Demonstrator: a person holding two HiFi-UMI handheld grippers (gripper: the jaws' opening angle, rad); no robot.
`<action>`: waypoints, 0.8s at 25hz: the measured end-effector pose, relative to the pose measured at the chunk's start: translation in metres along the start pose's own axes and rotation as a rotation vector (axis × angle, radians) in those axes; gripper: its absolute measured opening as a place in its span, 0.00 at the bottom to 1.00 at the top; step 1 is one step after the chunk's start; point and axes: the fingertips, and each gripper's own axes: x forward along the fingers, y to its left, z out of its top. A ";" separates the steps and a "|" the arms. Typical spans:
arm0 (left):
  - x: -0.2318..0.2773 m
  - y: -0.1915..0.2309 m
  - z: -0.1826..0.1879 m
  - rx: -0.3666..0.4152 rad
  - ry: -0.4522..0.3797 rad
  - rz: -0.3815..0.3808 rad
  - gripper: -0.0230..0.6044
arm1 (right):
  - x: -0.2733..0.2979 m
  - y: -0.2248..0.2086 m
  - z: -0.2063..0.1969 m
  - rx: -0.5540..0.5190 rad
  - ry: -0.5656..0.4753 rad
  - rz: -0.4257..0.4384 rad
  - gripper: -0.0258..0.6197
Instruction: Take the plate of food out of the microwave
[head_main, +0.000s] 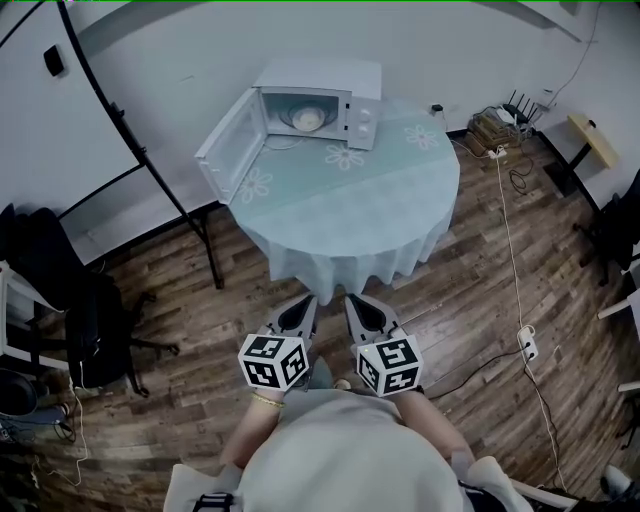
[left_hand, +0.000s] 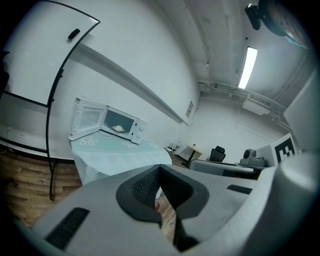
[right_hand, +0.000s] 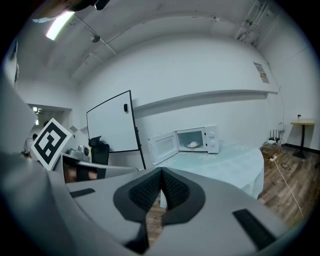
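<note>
Across the round table (head_main: 350, 215), near its far edge, the white microwave (head_main: 350, 85) sits with its door (head_main: 230, 145) swung wide to the left. Inside the lit cavity lies the plate of food (head_main: 307, 118), a pale mound on a white dish. Nearer, on the wooden floor (head_main: 480, 300), the person stands short of the table's pale green cloth with 2 grippers held side by side close to the body. Both are aimed toward the table and tipped slightly down. The left gripper (head_main: 303, 305) has its jaws pressed together with nothing between them. The right gripper (head_main: 357, 303) is likewise closed and empty. Both are well apart from the microwave. A whiteboard (right_hand: 111, 122) on a black stand is off to the left.
</note>
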 end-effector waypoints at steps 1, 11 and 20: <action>0.001 0.000 0.000 -0.003 0.000 -0.001 0.06 | 0.001 0.001 0.001 0.005 -0.002 0.005 0.05; 0.029 0.021 0.010 -0.037 -0.005 -0.004 0.06 | 0.027 -0.009 0.008 0.017 0.002 0.024 0.05; 0.092 0.058 0.041 -0.035 0.004 -0.008 0.06 | 0.092 -0.049 0.032 0.021 0.001 0.022 0.05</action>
